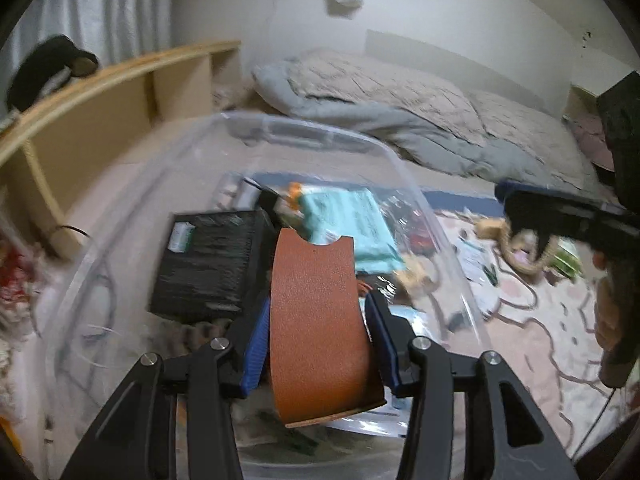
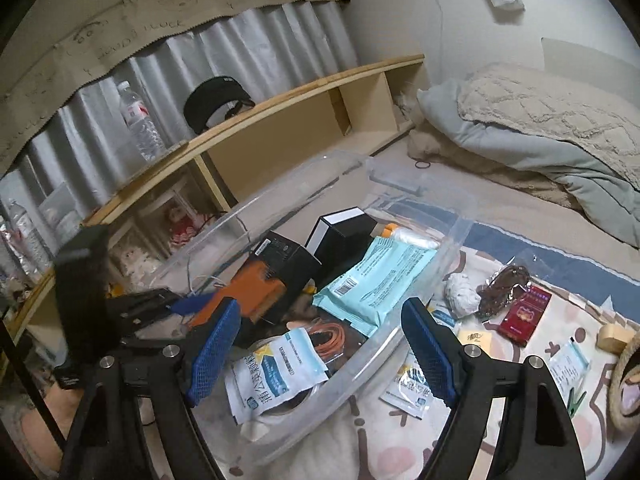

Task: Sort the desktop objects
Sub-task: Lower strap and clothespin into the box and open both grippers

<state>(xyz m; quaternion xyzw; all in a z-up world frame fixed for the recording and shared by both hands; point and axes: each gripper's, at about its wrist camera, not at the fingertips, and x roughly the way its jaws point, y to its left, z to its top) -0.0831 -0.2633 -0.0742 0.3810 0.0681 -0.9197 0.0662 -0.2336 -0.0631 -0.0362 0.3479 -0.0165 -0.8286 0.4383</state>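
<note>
My left gripper (image 1: 320,304) is shut on a brown leather case (image 1: 316,320), which stands upright between the blue pads (image 1: 256,344) over a clear plastic bin (image 1: 404,168). In the bin lie a black box (image 1: 208,264) and a teal packet (image 1: 348,220). In the right wrist view my right gripper (image 2: 324,344) is open and holds nothing, above the near wall of the bin (image 2: 360,364). Below it lie a mask packet (image 2: 276,372), an orange cable (image 2: 332,336) and the teal packet (image 2: 380,276). The leather case (image 2: 248,292) shows at the left, over the bin. The right gripper (image 1: 528,232) also shows at the right of the left wrist view.
On the patterned mat right of the bin lie a red packet (image 2: 524,312), a white crumpled lump (image 2: 462,292), a bagged brown item (image 2: 504,284), a mask packet (image 2: 412,392) and a green clip (image 2: 574,400). A woven basket (image 2: 624,380) sits at the far right. A wooden shelf (image 2: 280,120) and bedding (image 2: 540,140) lie behind.
</note>
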